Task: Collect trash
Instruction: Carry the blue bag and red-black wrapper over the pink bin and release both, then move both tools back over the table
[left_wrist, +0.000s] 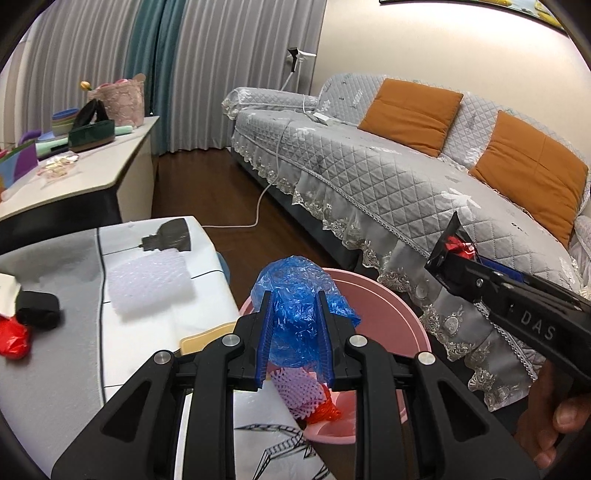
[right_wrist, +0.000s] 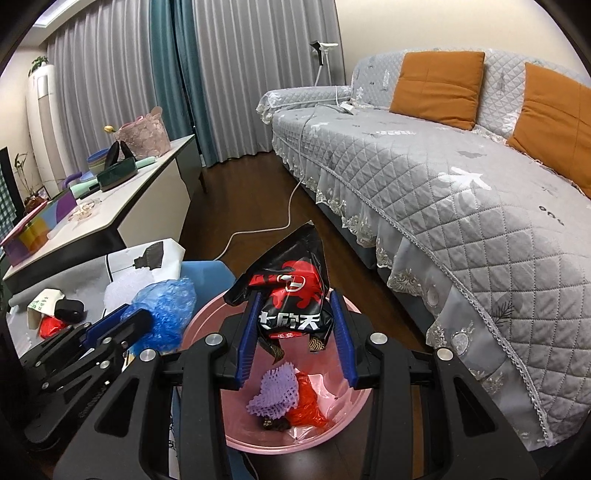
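My left gripper (left_wrist: 295, 302) is shut on a crumpled blue plastic bag (left_wrist: 295, 295) and holds it over the near rim of the pink bin (left_wrist: 406, 321). My right gripper (right_wrist: 295, 306) is shut on a black and red snack wrapper (right_wrist: 291, 291) above the same pink bin (right_wrist: 340, 417). Inside the bin lie a purple foam net (right_wrist: 275, 393) and red plastic (right_wrist: 306, 406). On the low table (left_wrist: 55, 302) lie white bubble wrap (left_wrist: 147, 284), a black object (left_wrist: 37, 308) and a red plastic scrap (left_wrist: 13, 339).
A grey quilted sofa (right_wrist: 461, 192) with orange cushions runs along the right. A white cable (right_wrist: 258, 236) crosses the wood floor. A side cabinet (right_wrist: 122, 206) with baskets and bowls stands at the left. A blue stool (right_wrist: 207, 273) is beside the bin.
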